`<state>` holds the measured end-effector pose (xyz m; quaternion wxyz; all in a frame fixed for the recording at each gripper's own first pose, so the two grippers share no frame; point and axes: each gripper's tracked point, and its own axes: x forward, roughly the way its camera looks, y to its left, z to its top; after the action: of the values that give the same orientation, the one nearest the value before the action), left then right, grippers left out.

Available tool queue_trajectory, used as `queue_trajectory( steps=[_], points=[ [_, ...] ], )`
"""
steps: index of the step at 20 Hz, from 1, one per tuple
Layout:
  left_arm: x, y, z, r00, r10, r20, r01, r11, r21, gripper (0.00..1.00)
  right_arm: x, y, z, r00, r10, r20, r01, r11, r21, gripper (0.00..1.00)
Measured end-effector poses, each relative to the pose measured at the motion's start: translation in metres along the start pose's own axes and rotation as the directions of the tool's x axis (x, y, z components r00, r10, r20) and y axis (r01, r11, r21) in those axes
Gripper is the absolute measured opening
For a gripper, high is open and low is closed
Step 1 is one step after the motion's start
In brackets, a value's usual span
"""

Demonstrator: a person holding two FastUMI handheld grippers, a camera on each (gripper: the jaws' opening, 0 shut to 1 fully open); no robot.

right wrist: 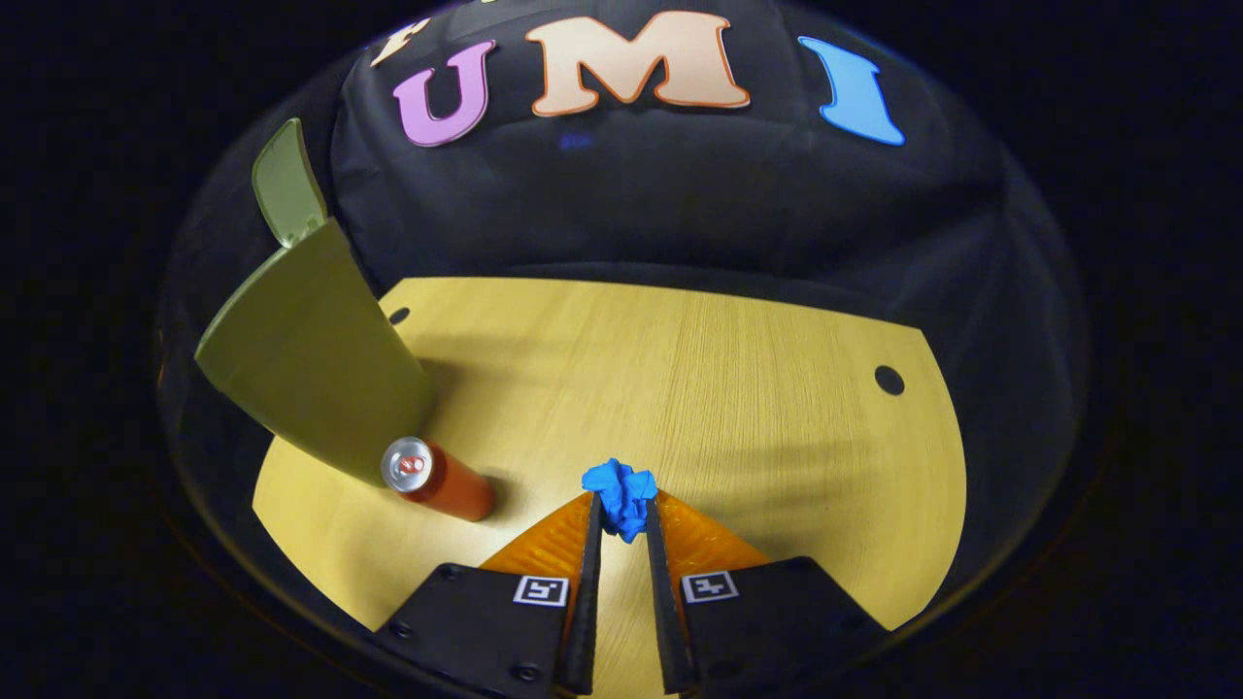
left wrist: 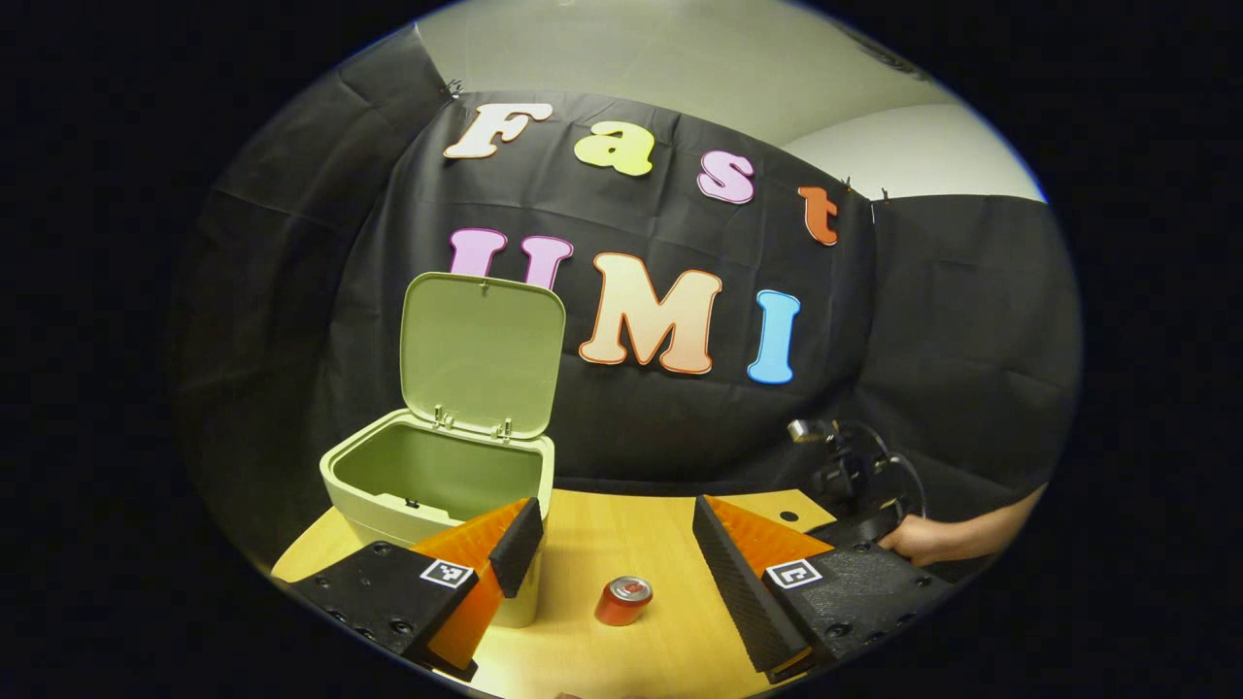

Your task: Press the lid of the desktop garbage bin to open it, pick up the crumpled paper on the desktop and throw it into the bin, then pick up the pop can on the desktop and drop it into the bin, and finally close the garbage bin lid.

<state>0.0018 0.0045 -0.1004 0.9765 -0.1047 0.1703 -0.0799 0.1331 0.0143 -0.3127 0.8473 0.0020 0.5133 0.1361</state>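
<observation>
The pale green bin (left wrist: pixel 427 485) stands at the table's left with its lid (left wrist: pixel 483 351) swung up and its inside showing. A red pop can (left wrist: pixel 622 599) stands upright on the wood just right of it. My left gripper (left wrist: pixel 617 544) hangs open above the table's near side, the can between and below its fingers. In the right gripper view the right gripper (right wrist: pixel 621 515) is shut on the blue crumpled paper (right wrist: pixel 620 495), held a little above the table. The bin (right wrist: pixel 311 359) and the can (right wrist: pixel 435 478) lie to its left there.
The wooden table (right wrist: pixel 699 388) has small round holes near its far corners. Black cloth closes the back and sides. In the left gripper view a person's hand (left wrist: pixel 932 539) holds the other gripper at the right edge.
</observation>
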Motion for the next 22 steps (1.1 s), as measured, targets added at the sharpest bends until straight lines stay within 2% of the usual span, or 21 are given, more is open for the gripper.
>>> queue_trajectory(
  steps=[4,5,9,12,16,19,22],
  points=[
    [-0.007,0.006,-0.007,1.0,0.002,-0.009,-0.002,1.0,0.007,0.93,-0.059,0.02,0.051,0.991,0.068,0.115,-0.061,0.997,-0.056,0.28],
    [-0.009,0.008,-0.01,1.0,0.005,-0.015,-0.005,1.0,0.005,0.93,-0.077,0.024,0.06,0.987,0.089,0.137,-0.078,0.993,-0.085,0.24],
    [-0.016,0.02,-0.016,0.999,0.027,-0.018,-0.027,1.0,0.002,0.93,-0.154,0.037,0.098,0.954,0.202,0.219,-0.165,0.97,-0.177,0.28],
    [-0.023,0.033,-0.013,0.999,0.053,-0.007,-0.053,0.999,0.004,0.93,-0.166,0.035,0.095,0.932,0.283,0.224,-0.224,0.94,-0.257,0.28],
    [-0.035,0.058,-0.013,0.995,0.103,0.008,-0.103,0.994,0.047,0.93,-0.167,0.049,0.093,0.894,0.402,0.199,-0.306,0.871,-0.385,0.28],
    [-0.049,0.077,-0.018,0.99,0.144,0.002,-0.144,0.988,0.052,0.93,-0.168,0.051,0.098,0.877,0.453,0.158,-0.349,0.829,-0.438,0.28],
    [-0.059,0.093,-0.018,0.983,0.183,0.004,-0.183,0.982,0.052,0.93,-0.174,0.051,0.104,0.87,0.478,0.12,-0.383,0.808,-0.447,0.28]
  ],
)
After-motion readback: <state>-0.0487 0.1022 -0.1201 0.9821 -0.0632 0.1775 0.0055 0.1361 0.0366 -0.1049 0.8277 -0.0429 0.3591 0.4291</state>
